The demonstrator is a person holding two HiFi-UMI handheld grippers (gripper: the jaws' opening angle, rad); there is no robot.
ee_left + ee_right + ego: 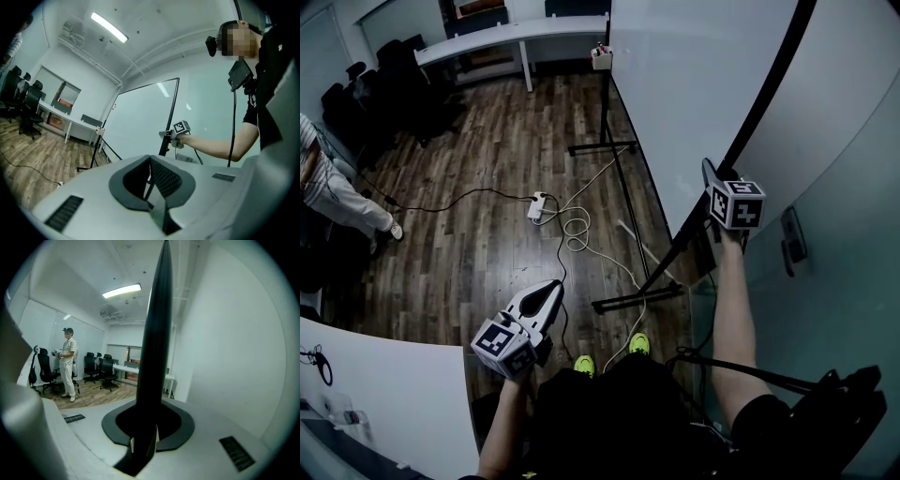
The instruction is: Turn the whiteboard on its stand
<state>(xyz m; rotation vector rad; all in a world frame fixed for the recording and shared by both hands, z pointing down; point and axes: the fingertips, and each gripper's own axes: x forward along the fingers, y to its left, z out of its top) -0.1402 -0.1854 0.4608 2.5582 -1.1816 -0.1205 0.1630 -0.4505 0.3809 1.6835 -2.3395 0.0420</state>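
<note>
Whiteboard (694,94) fills the 1 to 2 o'clock part of the head view, upright on its stand (637,295). Its long axis runs level, from the near end at 3 o'clock away toward 12 o'clock, and its broad face looks toward 9 o'clock. The face is smooth, glossy white, bordered by a thin black frame. The stand is slim black metal tubing with flat crossbar feet resting on the floor (478,253), which is dark, grainy wood planks.

The right gripper (143,439) pinches the near vertical edge of the frame, which rises straight and narrow out of its jaws. The left gripper (150,180) hangs at 7 o'clock, well apart from the board, its ribbed pads pressed together at the tips with nothing between them.

A white power strip (536,206) with looping cable lies at the centre. A long white desk (511,37) and black office chairs (394,56) stand at 11 o'clock.
</note>
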